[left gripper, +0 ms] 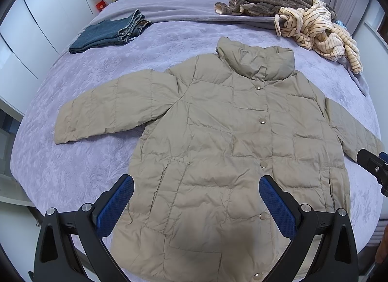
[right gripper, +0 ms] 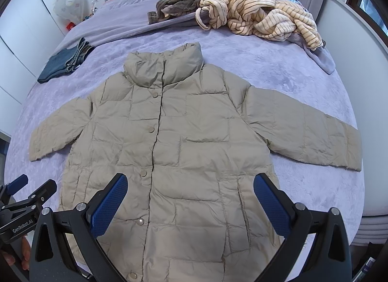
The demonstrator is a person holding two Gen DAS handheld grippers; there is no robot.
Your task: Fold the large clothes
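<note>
2 near, bed-facing views, jacket (left gripper: 218, 141) shared

The near hem of the beige jacket (left gripper: 218, 148) is cut off by the bottom edge in both views and partly covered by the tongs' black arms. In the left wrist view, the jacket's right cuff is hidden behind the right tongs (left gripper: 374, 170), themselves cropped at the right edge. The small items beside the far-left fan (right gripper: 69, 3) are too small to be told.
</note>
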